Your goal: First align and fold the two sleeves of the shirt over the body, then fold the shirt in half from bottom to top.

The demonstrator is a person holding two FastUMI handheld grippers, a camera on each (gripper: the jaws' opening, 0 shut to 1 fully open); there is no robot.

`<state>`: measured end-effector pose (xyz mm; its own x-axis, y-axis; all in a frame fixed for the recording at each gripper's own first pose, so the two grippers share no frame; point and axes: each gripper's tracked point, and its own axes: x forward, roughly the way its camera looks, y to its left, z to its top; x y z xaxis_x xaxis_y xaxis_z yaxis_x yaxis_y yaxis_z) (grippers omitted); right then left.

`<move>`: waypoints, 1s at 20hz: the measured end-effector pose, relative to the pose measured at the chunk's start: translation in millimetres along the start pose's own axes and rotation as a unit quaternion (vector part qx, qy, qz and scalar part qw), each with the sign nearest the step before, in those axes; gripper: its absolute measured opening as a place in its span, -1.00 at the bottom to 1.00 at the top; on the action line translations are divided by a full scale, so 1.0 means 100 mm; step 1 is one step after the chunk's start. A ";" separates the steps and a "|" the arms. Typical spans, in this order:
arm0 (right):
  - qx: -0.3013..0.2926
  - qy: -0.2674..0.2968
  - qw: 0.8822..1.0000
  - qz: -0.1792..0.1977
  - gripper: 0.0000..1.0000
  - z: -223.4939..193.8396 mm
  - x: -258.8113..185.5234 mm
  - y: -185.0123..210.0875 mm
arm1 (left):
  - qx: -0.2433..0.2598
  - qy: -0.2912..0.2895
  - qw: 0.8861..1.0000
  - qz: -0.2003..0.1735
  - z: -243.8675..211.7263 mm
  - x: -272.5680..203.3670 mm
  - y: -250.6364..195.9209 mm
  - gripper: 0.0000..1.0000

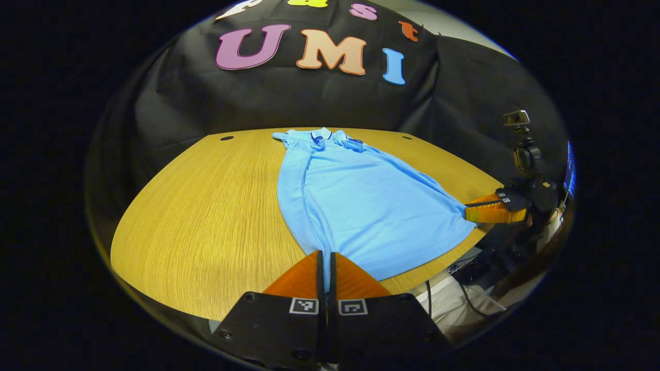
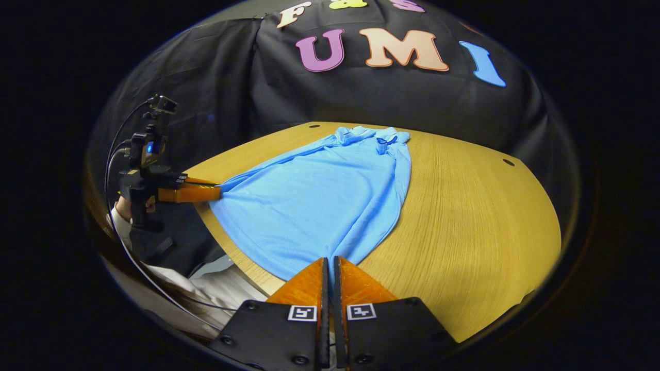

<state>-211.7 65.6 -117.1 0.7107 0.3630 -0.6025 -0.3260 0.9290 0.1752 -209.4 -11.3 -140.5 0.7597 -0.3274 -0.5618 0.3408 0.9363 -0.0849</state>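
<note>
Left gripper (image 1: 326, 257), bottom centre of the left gripper view: fingers pressing together on the near hem corner of the shirt (image 1: 356, 206). Right gripper (image 2: 330, 264), bottom centre of its view, fingers likewise pinching the other hem corner. Square black-and-white markers sitting on both mounts. Shirt: light blue knit, sleeves folded in, lying lengthwise mid-frame on the wood-grain tabletop (image 1: 206, 216), collar (image 1: 320, 135) pointing toward upper centre.

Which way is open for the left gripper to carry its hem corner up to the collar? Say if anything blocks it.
Probably straight up the shirt: the left gripper pinches the hem, and nothing lies between it and the collar.
</note>
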 end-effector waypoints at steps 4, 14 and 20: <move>0.005 -0.027 1.000 -0.013 -0.87 0.27 0.09 -0.12 | 0.005 -0.034 0.999 0.007 0.27 0.02 0.06 -1.00; 0.003 -0.078 0.995 -0.064 -0.87 1.48 0.67 -0.81 | -0.002 -0.102 0.995 0.005 1.59 0.65 0.41 -1.00; 0.048 -0.096 0.989 -0.097 -0.87 2.26 1.38 -1.36 | -0.029 -0.133 0.989 0.050 2.33 1.49 0.86 -0.95</move>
<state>71.5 5.5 -48.1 0.8629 0.1762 -0.4737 -0.1186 0.9817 0.1491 62.3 -9.6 -39.8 0.9094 -0.2468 -0.3347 0.2295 0.9691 -0.0911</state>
